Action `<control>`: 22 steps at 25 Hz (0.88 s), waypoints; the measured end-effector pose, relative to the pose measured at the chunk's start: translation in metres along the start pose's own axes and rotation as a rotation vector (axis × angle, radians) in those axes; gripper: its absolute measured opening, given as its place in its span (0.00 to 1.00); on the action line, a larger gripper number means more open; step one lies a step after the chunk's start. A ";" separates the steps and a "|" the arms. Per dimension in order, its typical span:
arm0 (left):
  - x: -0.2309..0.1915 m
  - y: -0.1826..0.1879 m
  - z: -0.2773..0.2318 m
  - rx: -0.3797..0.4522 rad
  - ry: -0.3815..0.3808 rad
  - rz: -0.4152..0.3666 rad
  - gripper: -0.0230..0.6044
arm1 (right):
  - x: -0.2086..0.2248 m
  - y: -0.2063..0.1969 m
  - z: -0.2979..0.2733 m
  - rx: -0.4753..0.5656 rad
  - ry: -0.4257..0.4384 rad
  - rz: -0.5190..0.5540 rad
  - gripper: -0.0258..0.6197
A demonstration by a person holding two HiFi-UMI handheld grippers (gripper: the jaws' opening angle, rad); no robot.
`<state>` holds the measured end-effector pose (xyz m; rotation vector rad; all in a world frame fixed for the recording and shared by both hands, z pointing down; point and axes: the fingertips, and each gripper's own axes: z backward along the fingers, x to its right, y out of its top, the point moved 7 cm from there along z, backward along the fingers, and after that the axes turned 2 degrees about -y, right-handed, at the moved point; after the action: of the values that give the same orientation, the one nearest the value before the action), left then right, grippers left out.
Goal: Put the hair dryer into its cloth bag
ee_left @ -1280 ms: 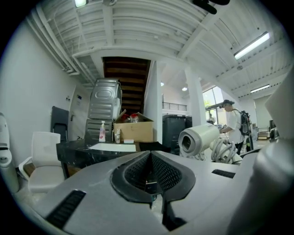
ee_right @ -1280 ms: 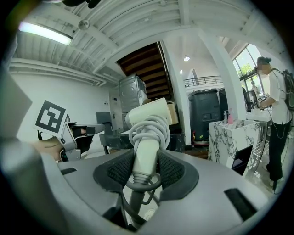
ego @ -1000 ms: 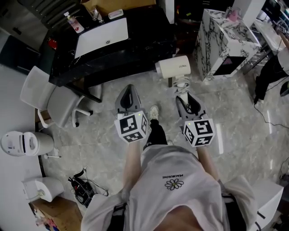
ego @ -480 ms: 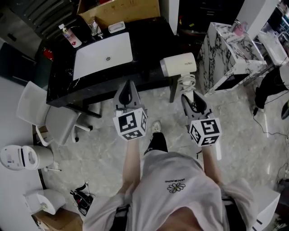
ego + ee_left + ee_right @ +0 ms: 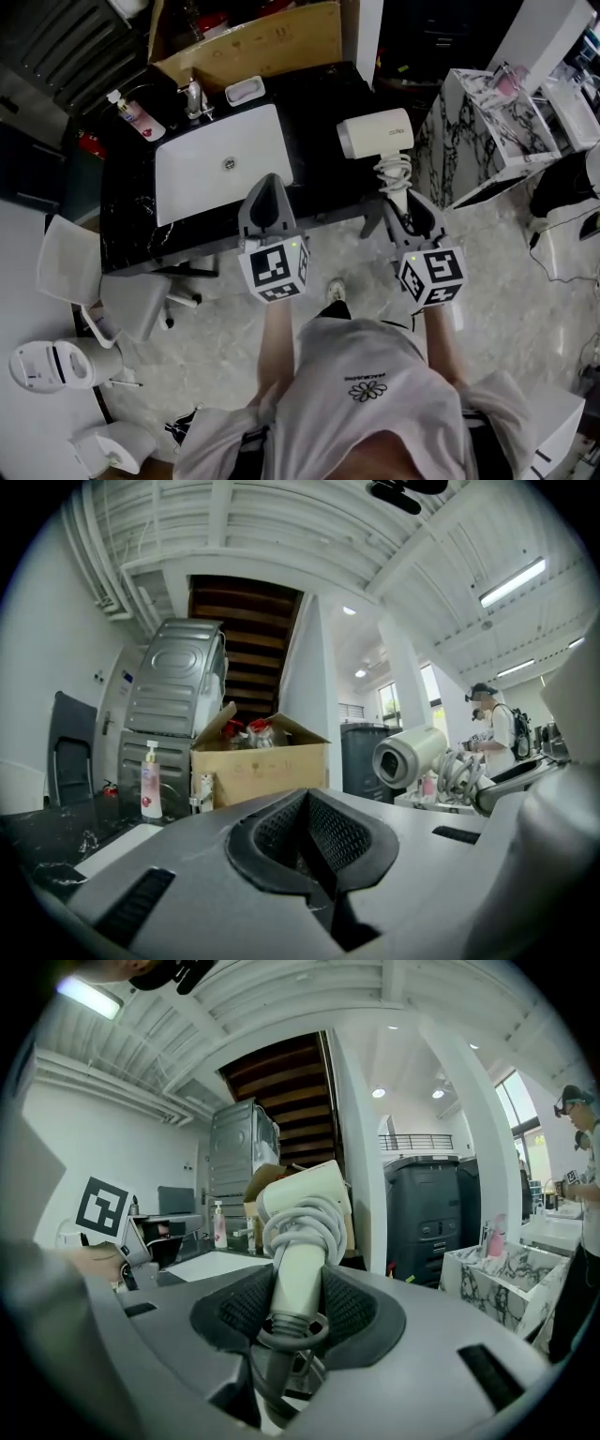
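A cream hair dryer (image 5: 375,134) with its cord wound round the handle stands up out of my right gripper (image 5: 399,201), whose pads are shut on the handle. In the right gripper view the handle (image 5: 298,1269) sits between the two black pads, with the cord trailing below. My left gripper (image 5: 266,193) is shut with nothing in it and is held level beside the right one, over the front edge of the black counter (image 5: 319,112). The left gripper view shows its closed jaws (image 5: 314,841) and the hair dryer (image 5: 412,754) off to the right. No cloth bag shows in any view.
A white sink (image 5: 220,159) with a faucet (image 5: 194,97) is set in the counter. A soap bottle (image 5: 131,112) and a cardboard box (image 5: 253,42) stand behind it. A marble-patterned stand (image 5: 487,122) is at right, a white chair (image 5: 89,281) at left. A person (image 5: 492,733) stands far right.
Both grippers have moved forward from over the floor to the black counter's front edge. The hair dryer has travelled along in the right gripper. The jaws have kept their positions.
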<state>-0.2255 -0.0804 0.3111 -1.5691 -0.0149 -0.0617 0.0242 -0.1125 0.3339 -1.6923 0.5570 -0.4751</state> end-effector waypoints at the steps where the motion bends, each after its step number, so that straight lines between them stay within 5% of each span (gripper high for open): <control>1: -0.005 -0.001 -0.007 -0.006 -0.002 -0.001 0.06 | 0.001 0.002 -0.008 -0.004 -0.005 -0.008 0.28; 14: -0.017 -0.028 -0.062 -0.103 0.005 0.006 0.06 | 0.025 0.006 -0.060 -0.034 -0.019 -0.069 0.28; 22: 0.000 -0.013 -0.066 -0.059 0.029 -0.041 0.06 | 0.036 0.009 -0.063 -0.016 0.008 -0.057 0.28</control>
<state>-0.2285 -0.1461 0.3243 -1.6269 -0.0228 -0.1184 0.0151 -0.1852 0.3370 -1.7256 0.5205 -0.5198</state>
